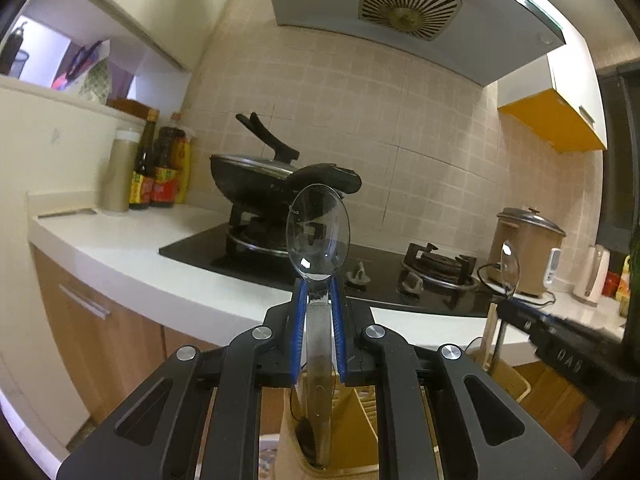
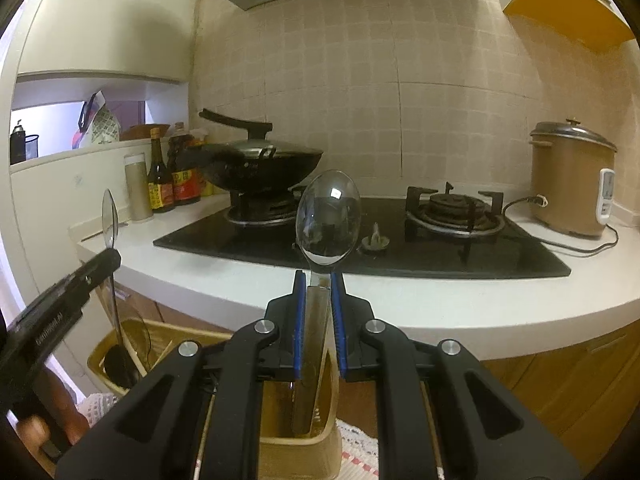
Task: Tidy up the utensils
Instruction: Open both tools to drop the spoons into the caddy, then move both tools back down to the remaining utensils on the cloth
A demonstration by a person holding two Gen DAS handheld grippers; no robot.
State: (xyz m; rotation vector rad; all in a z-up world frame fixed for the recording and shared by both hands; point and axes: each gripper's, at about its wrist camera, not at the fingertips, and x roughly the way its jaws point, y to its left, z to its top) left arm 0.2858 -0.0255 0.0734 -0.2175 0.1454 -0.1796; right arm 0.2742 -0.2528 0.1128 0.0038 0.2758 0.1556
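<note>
Each gripper, left (image 1: 318, 300) and right (image 2: 319, 292), is clamped on a spoon's (image 1: 318, 236) neck, handle down over a holder (image 2: 304, 446); thin, stiff, slick steel wants a grip near the bowl

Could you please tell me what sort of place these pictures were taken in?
Most likely a home kitchen: a gas hob with a lidded wok on one burner, a range hood above, and a rice cooker on the white counter.
</note>
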